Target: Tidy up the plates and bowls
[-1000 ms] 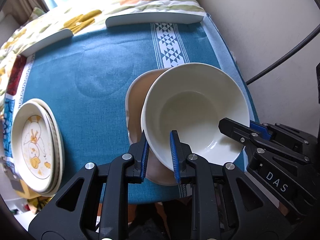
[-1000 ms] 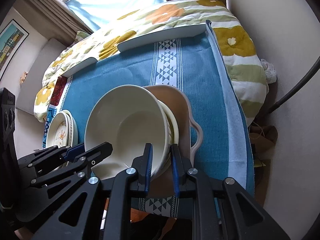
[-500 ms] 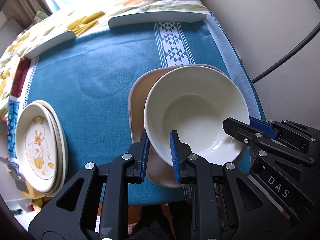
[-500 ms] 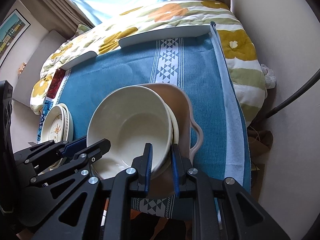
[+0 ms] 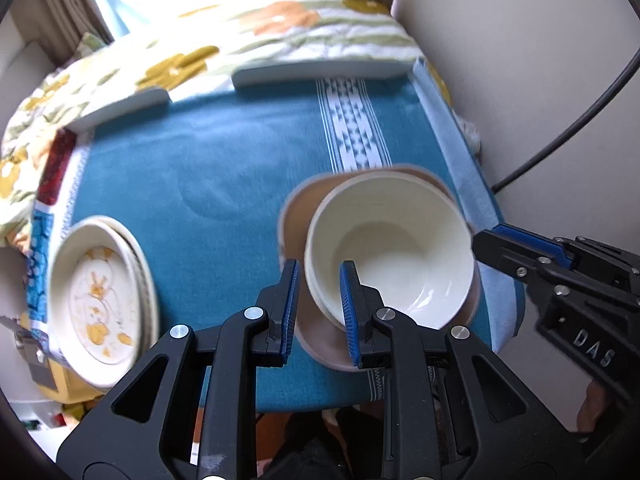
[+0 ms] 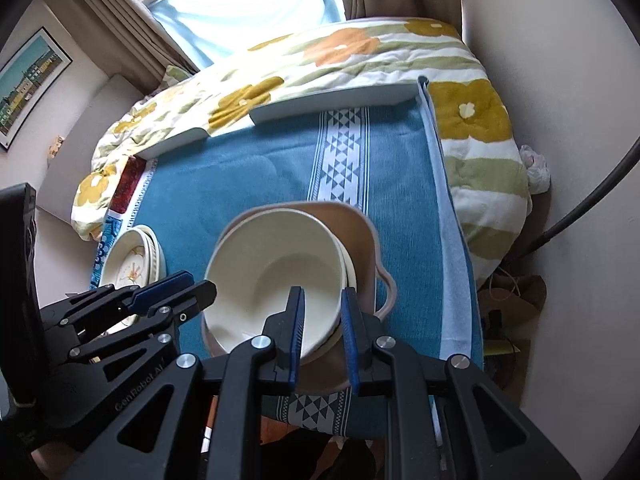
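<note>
A cream bowl (image 5: 390, 256) sits nested in another cream bowl (image 6: 349, 270) on a tan handled dish (image 5: 294, 216); the top bowl also shows in the right wrist view (image 6: 280, 272). My left gripper (image 5: 319, 312) straddles the bowl's left rim with a visible gap at the outer pad. My right gripper (image 6: 322, 334) straddles the right rim of the bowls, jaws apart with slack. Each gripper shows in the other's view, the right one (image 5: 520, 246) and the left one (image 6: 172, 290). A stack of cream plates with a yellow pattern (image 5: 98, 300) lies at the table's left.
The table has a teal cloth (image 5: 200, 184) with a white patterned stripe (image 6: 340, 152). Two white trays (image 5: 320, 72) line the far edge against a floral duvet (image 6: 320, 52). A wall and a black cable (image 5: 560, 128) are close on the right.
The bowl has come down level into the stack on the tan dish. Both grippers have loosened on its rim and drawn back and up a little.
</note>
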A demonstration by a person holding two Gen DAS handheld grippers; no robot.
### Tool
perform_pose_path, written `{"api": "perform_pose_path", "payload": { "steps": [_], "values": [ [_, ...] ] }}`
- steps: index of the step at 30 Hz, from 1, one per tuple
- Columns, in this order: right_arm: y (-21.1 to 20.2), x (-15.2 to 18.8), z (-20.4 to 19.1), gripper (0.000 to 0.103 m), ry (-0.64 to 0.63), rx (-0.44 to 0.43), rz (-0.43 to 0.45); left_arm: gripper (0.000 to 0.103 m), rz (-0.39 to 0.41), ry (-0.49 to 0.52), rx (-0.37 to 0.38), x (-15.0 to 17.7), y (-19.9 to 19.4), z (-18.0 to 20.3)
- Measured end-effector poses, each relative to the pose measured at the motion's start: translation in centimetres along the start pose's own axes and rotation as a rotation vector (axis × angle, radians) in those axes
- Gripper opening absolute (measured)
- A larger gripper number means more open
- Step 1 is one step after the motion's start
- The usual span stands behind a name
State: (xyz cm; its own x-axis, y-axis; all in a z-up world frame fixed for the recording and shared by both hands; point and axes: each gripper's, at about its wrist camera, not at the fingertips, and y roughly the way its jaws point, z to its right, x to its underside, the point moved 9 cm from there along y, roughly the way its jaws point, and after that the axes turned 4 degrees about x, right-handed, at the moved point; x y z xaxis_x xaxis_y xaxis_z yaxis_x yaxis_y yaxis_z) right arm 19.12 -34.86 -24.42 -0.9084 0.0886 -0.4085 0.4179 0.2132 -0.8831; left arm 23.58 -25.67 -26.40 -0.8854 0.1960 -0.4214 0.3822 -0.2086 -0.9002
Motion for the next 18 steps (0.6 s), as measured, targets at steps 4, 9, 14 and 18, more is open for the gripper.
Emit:
{"api": "perform_pose_path", "payload": {
  "steps": [4, 9, 14, 18],
  "values": [
    [-3.0, -1.3, 0.2, 0.017, -0.057, -0.012, 0.056, 0.018, 0.062, 0.017, 0.004, -1.3, -3.4, -0.6],
    [-4.9, -1.5, 0.9, 0.092, -0.132, -0.011, 0.077, 0.021, 0.015, 0.100, -0.044, -0.7, -3.9, -1.4],
    [-4.4, -0.6, 2.6, 0.092, -0.144, 0.027, 0.040, 0.075, -0.069, 0.117, -0.059, 0.9, -2.2, -3.5],
    [-3.1, 0.2, 3.7, 0.092, -0.136, 0.029, 0.000, 0.090, -0.081, 0.145, -0.062, 1.7, -1.5, -4.0]
  ]
}}
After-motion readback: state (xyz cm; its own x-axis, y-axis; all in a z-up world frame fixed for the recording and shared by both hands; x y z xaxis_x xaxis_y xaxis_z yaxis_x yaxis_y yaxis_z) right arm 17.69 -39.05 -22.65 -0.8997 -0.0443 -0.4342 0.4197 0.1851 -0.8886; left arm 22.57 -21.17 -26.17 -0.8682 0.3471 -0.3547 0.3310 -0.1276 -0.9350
